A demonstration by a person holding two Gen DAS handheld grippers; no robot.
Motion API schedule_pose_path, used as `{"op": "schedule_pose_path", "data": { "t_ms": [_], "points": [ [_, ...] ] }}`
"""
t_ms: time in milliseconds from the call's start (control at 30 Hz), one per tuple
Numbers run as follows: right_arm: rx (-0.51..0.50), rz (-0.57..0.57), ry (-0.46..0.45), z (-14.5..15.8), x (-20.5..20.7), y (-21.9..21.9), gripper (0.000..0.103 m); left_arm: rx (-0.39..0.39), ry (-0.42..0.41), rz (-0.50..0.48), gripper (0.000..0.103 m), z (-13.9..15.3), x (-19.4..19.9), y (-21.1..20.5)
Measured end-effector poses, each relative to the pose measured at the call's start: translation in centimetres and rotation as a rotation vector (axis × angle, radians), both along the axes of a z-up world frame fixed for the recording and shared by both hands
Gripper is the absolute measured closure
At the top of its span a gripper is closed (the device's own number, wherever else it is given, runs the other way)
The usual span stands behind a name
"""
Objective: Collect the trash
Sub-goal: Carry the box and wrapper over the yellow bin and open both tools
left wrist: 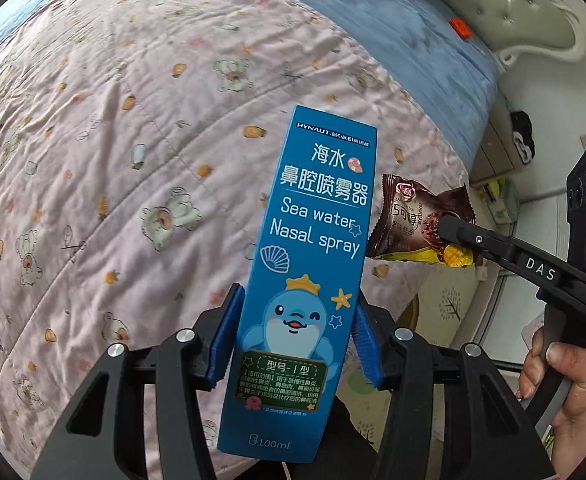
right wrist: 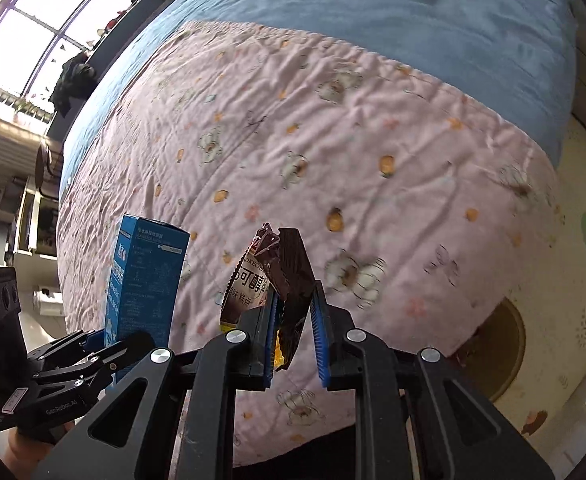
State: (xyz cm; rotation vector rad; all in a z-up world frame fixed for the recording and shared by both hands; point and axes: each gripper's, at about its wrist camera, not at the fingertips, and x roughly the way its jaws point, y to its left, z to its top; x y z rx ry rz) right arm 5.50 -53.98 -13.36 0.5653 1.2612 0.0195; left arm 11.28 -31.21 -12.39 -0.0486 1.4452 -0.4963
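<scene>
My left gripper (left wrist: 293, 336) is shut on a tall blue nasal spray box (left wrist: 305, 264), held upright above the bed; it also shows in the right wrist view (right wrist: 145, 276). My right gripper (right wrist: 293, 320) is shut on a brown snack wrapper (right wrist: 281, 276), held above the bed's edge. In the left wrist view the wrapper (left wrist: 413, 220) hangs to the right of the box, pinched by the right gripper's fingers (left wrist: 465, 236).
A pink printed quilt (left wrist: 113, 160) covers the bed, with a blue blanket (left wrist: 413, 40) beyond it. A small orange object (left wrist: 460, 27) lies on the blanket. A padded headboard (left wrist: 505, 4) stands at the back. A play mat (right wrist: 565, 320) covers the floor beside the bed.
</scene>
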Motion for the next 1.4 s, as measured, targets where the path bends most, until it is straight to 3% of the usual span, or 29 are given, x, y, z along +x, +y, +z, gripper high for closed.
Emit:
{"op": "schedule_pose_path", "data": {
  "t_ms": [367, 600, 800, 1133, 1200, 1233, 1267, 1400],
  "points": [
    [-0.022, -0.113, 0.057, -0.6, -9.7, -10.5, 0.087, -0.049, 0.044, -0.144, 0.051, -0.3, -6.5, -12.3],
    [-0.023, -0.155, 0.119, -2.5, -15.7, -16.8, 0.087, -0.03, 0.082, -0.219, 0.051, -2.2, -11.0, -19.5],
    [-0.011, -0.148, 0.169, -5.3, -19.2, -19.5, 0.086, 0.006, 0.128, -0.252, 0.051, -5.1, -14.8, -24.1],
    [0.032, -0.11, 0.241, -10.3, -21.5, -21.5, 0.086, 0.05, 0.168, -0.232, 0.051, -9.3, -16.9, -27.9],
    [0.051, -0.101, 0.26, -11.0, -21.7, -21.6, 0.074, 0.039, 0.175, -0.23, 0.048, -9.7, -17.1, -28.1],
    [0.045, -0.098, 0.264, -11.2, -21.6, -21.6, 0.062, 0.042, 0.168, -0.231, 0.037, -9.9, -17.3, -28.1],
    [0.033, -0.091, 0.266, -11.5, -21.6, -21.7, 0.057, 0.05, 0.157, -0.23, 0.029, -10.0, -17.4, -28.1],
    [0.03, -0.071, 0.285, -12.4, -21.7, -21.7, 0.057, 0.08, 0.166, -0.229, 0.028, -10.6, -17.7, -28.2]
  ]
}}
